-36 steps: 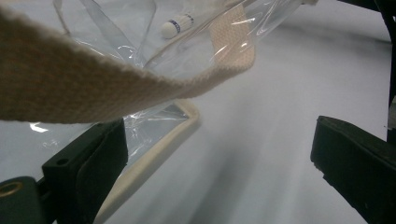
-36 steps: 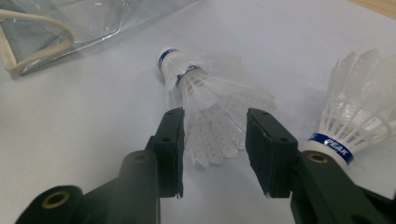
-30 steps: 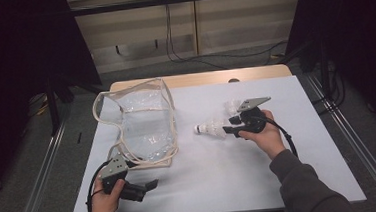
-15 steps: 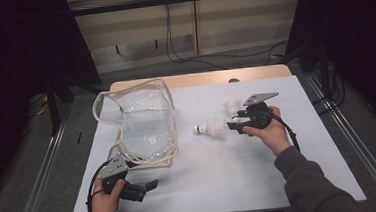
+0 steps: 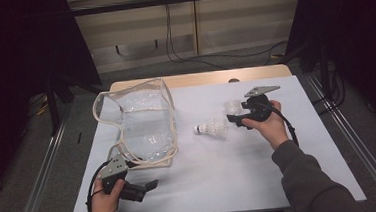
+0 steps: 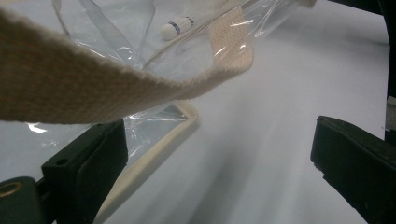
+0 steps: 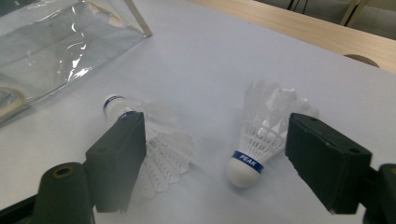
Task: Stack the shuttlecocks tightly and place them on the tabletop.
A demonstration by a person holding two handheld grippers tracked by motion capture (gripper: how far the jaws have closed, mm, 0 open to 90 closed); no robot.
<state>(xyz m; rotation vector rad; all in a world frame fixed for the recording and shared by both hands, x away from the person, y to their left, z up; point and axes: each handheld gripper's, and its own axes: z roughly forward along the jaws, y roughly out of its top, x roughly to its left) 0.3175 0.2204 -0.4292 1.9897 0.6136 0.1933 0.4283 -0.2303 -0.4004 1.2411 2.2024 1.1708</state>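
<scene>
Two white shuttlecocks lie on the white table (image 5: 231, 178). One shuttlecock (image 5: 212, 129) (image 7: 156, 140) lies on its side, partly behind my right gripper's left jaw. The other shuttlecock (image 5: 233, 106) (image 7: 261, 135), with a blue band, rests in the gap of my right gripper (image 5: 234, 112) (image 7: 212, 154). Its jaws have just been opening, and the pads stand clear of it. A clear plastic bag (image 5: 144, 121) (image 6: 116, 28) with beige trim lies at the left. My left gripper (image 5: 149, 185) (image 6: 219, 158) is open at the bag's near corner, under a beige strap (image 6: 93, 88).
A bare wooden strip (image 5: 199, 78) runs along the table's far edge. Metal rails flank the table on both sides. A cork tip (image 6: 176, 27) with a blue band shows through the clear plastic. White table surface stretches between the two hands.
The right gripper's jaws have spread wider around the blue-banded shuttlecock, and the hand has shifted slightly. The left hand, the bag and the other shuttlecock have stayed put.
</scene>
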